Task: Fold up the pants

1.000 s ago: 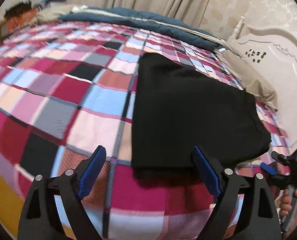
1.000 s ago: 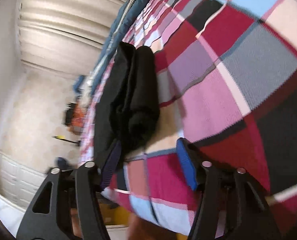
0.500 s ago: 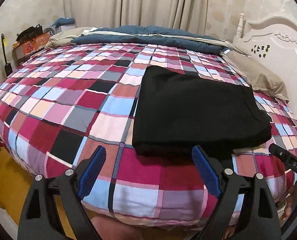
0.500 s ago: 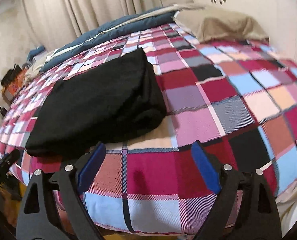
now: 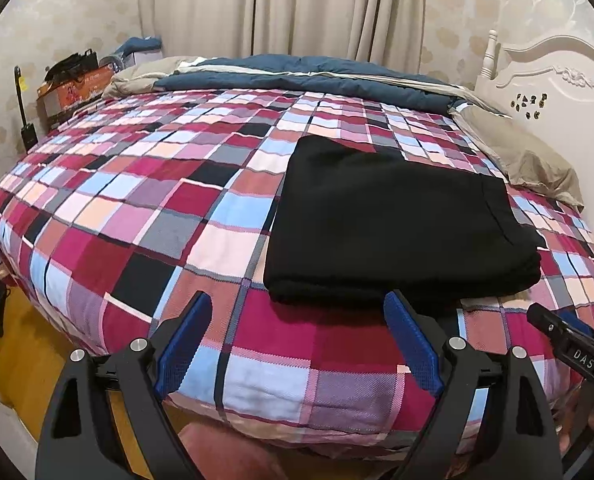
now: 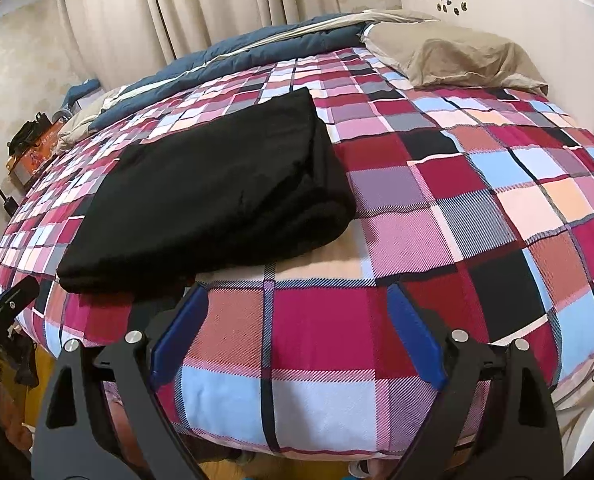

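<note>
The black pants (image 5: 397,232) lie folded into a thick rectangle on the plaid bed cover (image 5: 137,216), near its front edge. My left gripper (image 5: 297,300) hovers just in front of the pants' near edge, open, with only bed cover between its blue pads (image 5: 185,340). In the right wrist view the pants (image 6: 217,192) lie up and left of my right gripper (image 6: 297,293). It is open and empty over the plaid cover (image 6: 457,208). Each gripper's black tip shows at the edge of the other's view.
A blue duvet (image 5: 317,76) lies rolled along the far side of the bed. A beige pillow (image 6: 457,56) rests by the white headboard (image 5: 549,80). Curtains (image 5: 277,8) hang behind. Boxes (image 5: 73,88) stand at the far left, above the wooden floor (image 5: 29,344).
Both grippers drew back from the pants and rose, so more of the bed shows. The right gripper rolled upright, left the pants' edge and spread its jaws wider.
</note>
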Motion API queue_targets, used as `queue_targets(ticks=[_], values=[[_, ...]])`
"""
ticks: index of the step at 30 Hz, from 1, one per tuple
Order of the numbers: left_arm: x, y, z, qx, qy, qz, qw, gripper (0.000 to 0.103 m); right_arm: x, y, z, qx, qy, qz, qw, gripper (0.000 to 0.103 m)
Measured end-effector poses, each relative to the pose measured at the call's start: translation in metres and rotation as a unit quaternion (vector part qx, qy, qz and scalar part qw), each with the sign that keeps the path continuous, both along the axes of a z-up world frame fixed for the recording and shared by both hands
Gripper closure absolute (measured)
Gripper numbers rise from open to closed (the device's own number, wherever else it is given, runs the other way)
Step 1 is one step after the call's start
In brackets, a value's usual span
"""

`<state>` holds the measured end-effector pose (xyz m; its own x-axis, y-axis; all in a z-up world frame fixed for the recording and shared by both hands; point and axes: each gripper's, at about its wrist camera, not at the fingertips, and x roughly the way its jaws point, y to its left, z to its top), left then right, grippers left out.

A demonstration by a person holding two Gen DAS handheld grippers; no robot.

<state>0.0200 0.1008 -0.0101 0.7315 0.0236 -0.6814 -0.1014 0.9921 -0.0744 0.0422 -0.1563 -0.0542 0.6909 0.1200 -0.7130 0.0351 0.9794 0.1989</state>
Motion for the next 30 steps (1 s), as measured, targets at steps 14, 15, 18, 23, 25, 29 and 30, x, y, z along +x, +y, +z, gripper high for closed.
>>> queue_targets(ticks=[14, 15, 18, 23, 25, 29, 30], values=[[-0.001, -0.006, 0.001, 0.012, -0.003, -0.004, 0.9999, 0.016, 0.0, 0.004, -0.005, 0.002, 0.006, 0.006, 1.0, 0.013], [-0.001, -0.006, 0.001, 0.011, -0.003, -0.004, 0.9999, 0.017, 0.0, 0.003, -0.005, 0.003, 0.006, 0.006, 1.0, 0.013], [-0.001, -0.007, 0.001, 0.01, -0.002, -0.006, 0.9999, 0.016, 0.0, 0.004, -0.005, 0.002, 0.007, 0.006, 1.0, 0.013], [-0.001, -0.009, 0.003, 0.013, -0.004, -0.008, 0.9999, 0.016, -0.001, 0.004, -0.005, 0.001, 0.008, 0.006, 1.0, 0.013], [-0.001, -0.009, 0.003, 0.011, -0.004, -0.009, 0.9999, 0.016, -0.001, 0.004, -0.006, 0.001, 0.008, 0.006, 1.0, 0.013], [-0.001, -0.01, 0.004, 0.012, -0.004, -0.01, 0.9999, 0.016, -0.001, 0.004, -0.006, 0.001, 0.009, 0.007, 1.0, 0.013], [-0.001, -0.01, 0.004, 0.013, -0.004, -0.011, 0.9998, 0.017, -0.001, 0.004, -0.007, 0.001, 0.01, 0.007, 1.0, 0.013]])
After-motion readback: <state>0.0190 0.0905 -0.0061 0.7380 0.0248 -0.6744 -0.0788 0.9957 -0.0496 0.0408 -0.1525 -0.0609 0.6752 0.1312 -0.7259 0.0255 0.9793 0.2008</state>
